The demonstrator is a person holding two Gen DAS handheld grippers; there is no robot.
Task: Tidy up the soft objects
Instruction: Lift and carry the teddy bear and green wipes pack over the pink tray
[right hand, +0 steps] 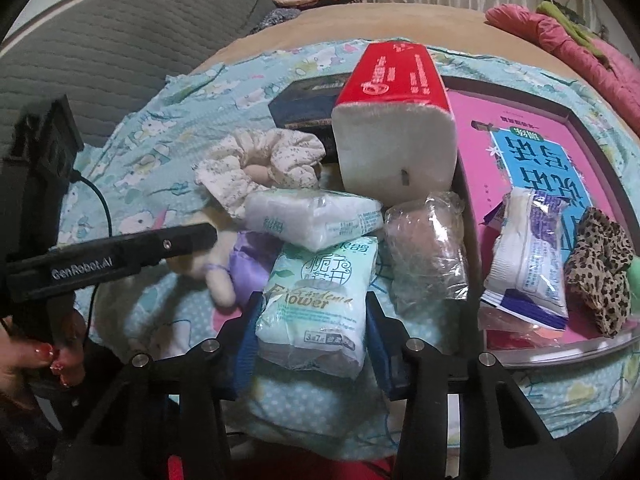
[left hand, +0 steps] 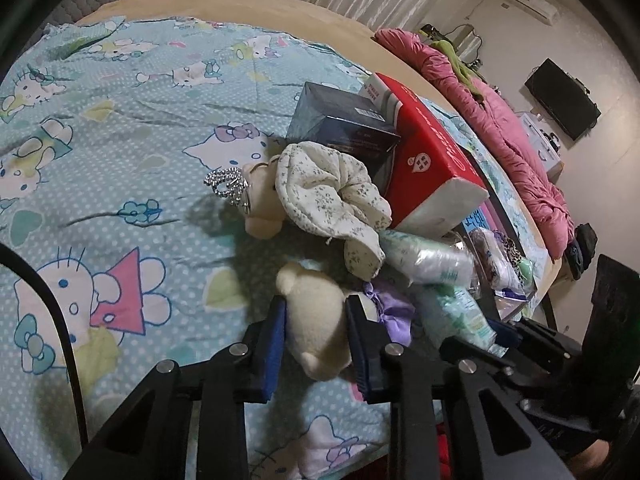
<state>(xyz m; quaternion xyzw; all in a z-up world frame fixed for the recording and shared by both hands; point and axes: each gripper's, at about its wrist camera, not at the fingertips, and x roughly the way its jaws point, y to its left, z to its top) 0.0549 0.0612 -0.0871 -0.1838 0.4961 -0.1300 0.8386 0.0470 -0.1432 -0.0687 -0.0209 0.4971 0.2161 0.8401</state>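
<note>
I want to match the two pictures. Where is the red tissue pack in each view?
Left wrist view: the red tissue pack lies right of centre, beside the dark box.
Right wrist view: the same pack stands at upper centre, white end toward the camera.
Shared landmark: the floral scrunchie.

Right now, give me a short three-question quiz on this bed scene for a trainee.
1. True or false: the left gripper has its jaws closed on the cream plush toy.
2. What sits between the right gripper jaws? A) leopard scrunchie B) green tissue pack C) red tissue pack
3. Fill in: the leopard scrunchie lies in the ____ tray.

Key: 1 true; 2 B; 3 pink.
</note>
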